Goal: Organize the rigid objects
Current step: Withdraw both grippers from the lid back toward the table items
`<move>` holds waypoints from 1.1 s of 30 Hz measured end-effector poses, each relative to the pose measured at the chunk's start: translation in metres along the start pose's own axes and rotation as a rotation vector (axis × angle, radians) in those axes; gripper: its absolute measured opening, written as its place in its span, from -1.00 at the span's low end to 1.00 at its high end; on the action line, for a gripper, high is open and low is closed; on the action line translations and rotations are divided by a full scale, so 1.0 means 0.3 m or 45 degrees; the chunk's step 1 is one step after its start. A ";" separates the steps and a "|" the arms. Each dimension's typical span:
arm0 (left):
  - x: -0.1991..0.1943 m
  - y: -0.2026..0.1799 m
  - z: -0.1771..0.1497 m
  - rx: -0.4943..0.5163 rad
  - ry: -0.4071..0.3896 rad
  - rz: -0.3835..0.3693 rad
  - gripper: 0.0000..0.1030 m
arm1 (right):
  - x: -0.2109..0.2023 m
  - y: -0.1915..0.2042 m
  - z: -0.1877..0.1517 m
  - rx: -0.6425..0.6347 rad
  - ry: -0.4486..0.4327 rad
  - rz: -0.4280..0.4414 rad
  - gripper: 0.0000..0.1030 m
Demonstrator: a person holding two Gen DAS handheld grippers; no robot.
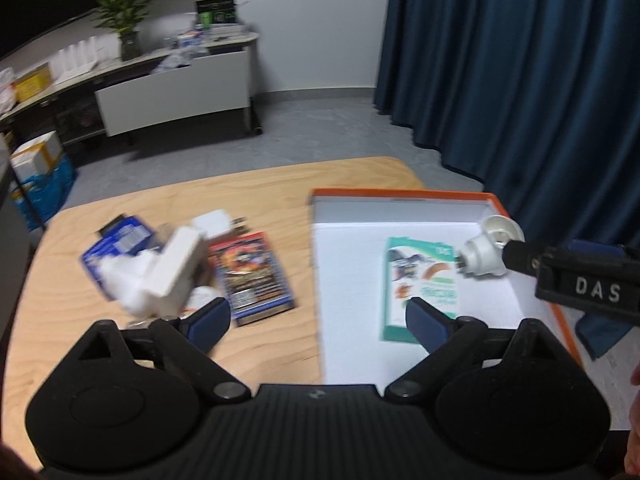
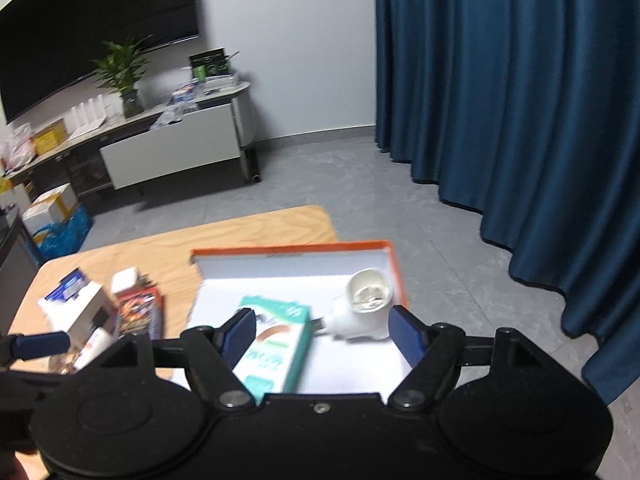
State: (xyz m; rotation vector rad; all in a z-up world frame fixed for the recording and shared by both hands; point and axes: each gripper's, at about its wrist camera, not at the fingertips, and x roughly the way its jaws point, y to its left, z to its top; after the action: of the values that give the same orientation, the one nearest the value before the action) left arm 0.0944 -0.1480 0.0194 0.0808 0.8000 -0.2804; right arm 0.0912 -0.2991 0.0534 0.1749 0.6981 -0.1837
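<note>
the left gripper hangs with its jaws spread wide and nothing between them, over the seam where the wooden table meets the orange-rimmed box. the right gripper is also wide open and grips nothing; a white lamp-socket adapter lies just ahead of its right finger, inside the box near the far right corner, apparently let go. a teal carton lies flat on the box floor, its long axis running from near edge to far edge. the coming move probably turns on the loose pile left of the box: a white block, a red card pack lying lengthwise away from the table's near edge, a blue packet and a small white charger toward the far left. these lie ahead and to the left of the left gripper, which is clearly the nearer one. beyond the table are grey floor, a dark blue curtain, a white wall and a cluttered side desk with a potted plant.
</note>
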 end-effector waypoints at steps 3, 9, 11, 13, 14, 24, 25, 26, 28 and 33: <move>-0.024 0.049 -0.009 -0.032 -0.006 0.024 0.88 | -0.014 0.049 -0.021 -0.014 0.010 0.029 0.69; -0.071 0.129 -0.033 -0.075 -0.030 0.055 0.89 | -0.033 0.141 -0.044 -0.048 0.020 0.076 0.69; -0.077 0.148 -0.042 -0.086 -0.031 0.064 0.89 | -0.038 0.166 -0.051 -0.062 0.025 0.088 0.69; -0.083 0.168 -0.051 -0.099 -0.031 0.073 0.89 | -0.041 0.187 -0.055 -0.074 0.026 0.098 0.69; -0.085 0.177 -0.053 -0.107 -0.031 0.076 0.89 | -0.043 0.198 -0.058 -0.080 0.026 0.103 0.69; -0.098 0.260 -0.095 -0.155 -0.032 0.106 0.89 | -0.040 0.268 -0.072 -0.119 0.038 0.147 0.69; -0.098 0.268 -0.098 -0.161 -0.030 0.108 0.89 | -0.037 0.274 -0.074 -0.121 0.042 0.149 0.69; -0.097 0.275 -0.101 -0.167 -0.029 0.111 0.89 | -0.033 0.278 -0.076 -0.124 0.046 0.153 0.69; -0.096 0.287 -0.108 -0.179 -0.025 0.116 0.89 | -0.027 0.288 -0.081 -0.130 0.053 0.158 0.69; -0.094 0.313 -0.123 -0.194 -0.021 0.130 0.89 | -0.018 0.303 -0.089 -0.140 0.060 0.168 0.69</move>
State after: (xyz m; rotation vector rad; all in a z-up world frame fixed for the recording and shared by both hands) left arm 0.0761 -0.0451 0.0108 -0.0239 0.7962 -0.1224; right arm 0.0911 -0.2046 0.0457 0.1197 0.7390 -0.0152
